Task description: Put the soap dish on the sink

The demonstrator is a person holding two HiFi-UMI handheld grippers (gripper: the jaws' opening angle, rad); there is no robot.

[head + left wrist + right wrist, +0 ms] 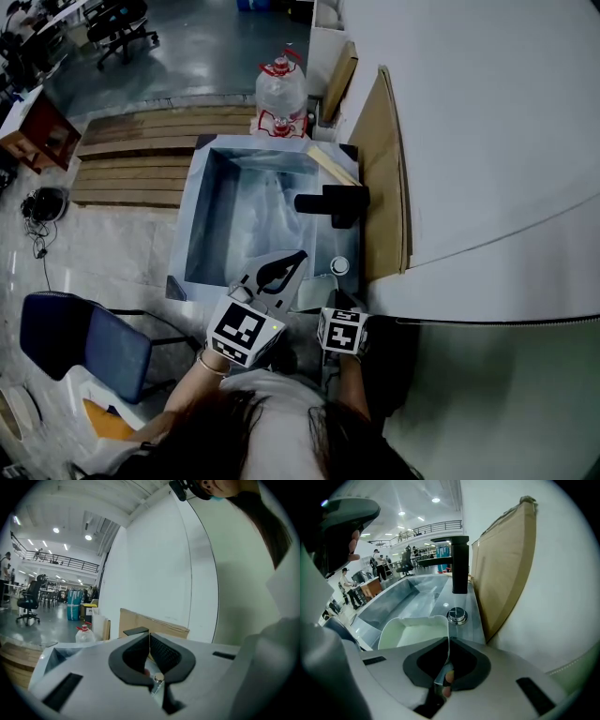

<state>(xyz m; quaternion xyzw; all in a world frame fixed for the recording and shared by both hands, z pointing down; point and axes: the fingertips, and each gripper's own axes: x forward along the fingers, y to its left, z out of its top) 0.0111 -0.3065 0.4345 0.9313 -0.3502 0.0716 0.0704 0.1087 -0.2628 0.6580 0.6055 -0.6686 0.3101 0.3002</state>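
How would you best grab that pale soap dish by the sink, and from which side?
Pinch the thin upright side wall of the soap dish, coming from its near end, with one jaw inside and one outside. It is a shallow open tray, probably too wide to span, and its rim stands free. The right gripper grips it just so.

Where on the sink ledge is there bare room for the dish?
Bare ledge lies between the round button and the faucet, bordered by basin and cardboard. The near end is crowded: the soap dish, in the right gripper, sits there.
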